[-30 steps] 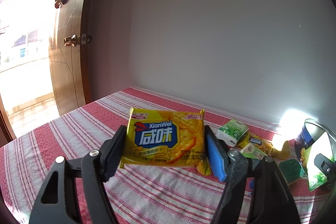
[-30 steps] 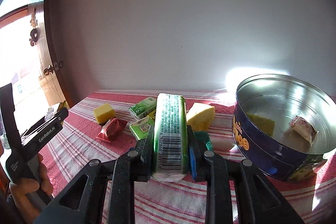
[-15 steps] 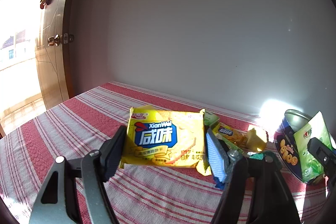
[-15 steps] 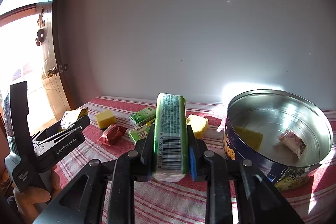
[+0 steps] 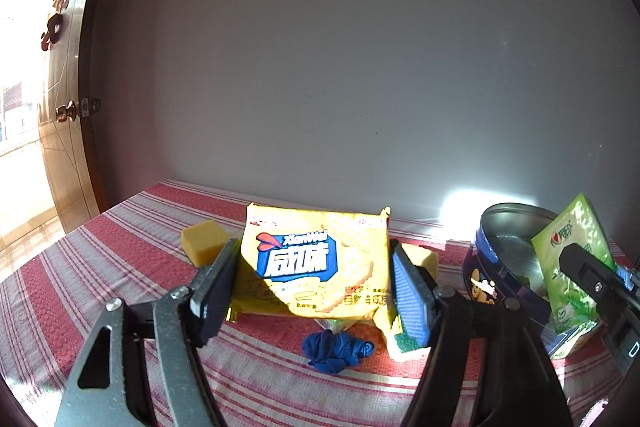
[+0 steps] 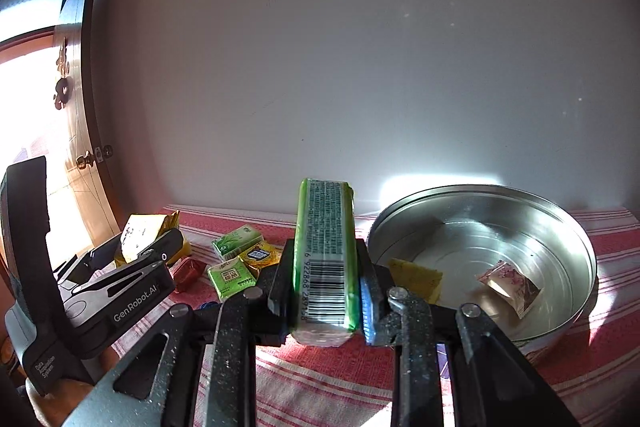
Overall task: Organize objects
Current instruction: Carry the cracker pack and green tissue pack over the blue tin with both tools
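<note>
Right wrist view: one round tin holding two items.

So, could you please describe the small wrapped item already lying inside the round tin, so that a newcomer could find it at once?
Start at the round blue metal tin on the red-and-white striped tablecloth, right of the table. On its shiny floor, toward the right wall, lies a small crinkled pink-and-white wrapped packet. The only other thing inside is a flat yellow sponge piece at the left.
</note>
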`<state>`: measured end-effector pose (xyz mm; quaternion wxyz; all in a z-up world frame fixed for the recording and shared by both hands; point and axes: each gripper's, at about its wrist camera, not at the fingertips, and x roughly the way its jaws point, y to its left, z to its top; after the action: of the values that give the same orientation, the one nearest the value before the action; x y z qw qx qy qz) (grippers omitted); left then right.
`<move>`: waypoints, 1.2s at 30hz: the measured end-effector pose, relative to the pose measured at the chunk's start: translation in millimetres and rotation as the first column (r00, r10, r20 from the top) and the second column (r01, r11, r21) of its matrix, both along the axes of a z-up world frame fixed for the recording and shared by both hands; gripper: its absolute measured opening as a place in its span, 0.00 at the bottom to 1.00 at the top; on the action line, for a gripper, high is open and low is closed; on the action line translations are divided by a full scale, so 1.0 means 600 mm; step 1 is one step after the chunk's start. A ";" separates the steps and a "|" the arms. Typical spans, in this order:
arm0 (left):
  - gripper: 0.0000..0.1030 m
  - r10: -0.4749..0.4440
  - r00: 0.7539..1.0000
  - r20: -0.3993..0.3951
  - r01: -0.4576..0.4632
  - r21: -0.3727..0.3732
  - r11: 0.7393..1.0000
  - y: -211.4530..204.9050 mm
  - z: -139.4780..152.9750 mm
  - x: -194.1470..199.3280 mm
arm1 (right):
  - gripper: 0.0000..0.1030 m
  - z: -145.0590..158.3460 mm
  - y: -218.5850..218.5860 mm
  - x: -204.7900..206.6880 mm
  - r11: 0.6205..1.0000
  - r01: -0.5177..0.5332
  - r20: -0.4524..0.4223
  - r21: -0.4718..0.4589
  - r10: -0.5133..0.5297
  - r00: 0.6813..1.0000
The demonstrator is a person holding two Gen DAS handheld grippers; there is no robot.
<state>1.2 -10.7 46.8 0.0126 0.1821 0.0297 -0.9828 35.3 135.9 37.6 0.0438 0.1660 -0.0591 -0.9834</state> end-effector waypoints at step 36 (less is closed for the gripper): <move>0.69 -0.288 0.958 0.002 0.288 -0.038 0.957 0.256 0.014 -0.033 | 0.27 0.003 0.260 -0.013 0.932 0.357 0.000 -0.054 -0.358 0.934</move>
<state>-18.5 143.1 55.2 -0.1271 0.1822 -0.0157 -0.9749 27.5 292.1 39.6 -0.1309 0.1462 -0.1144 -0.9739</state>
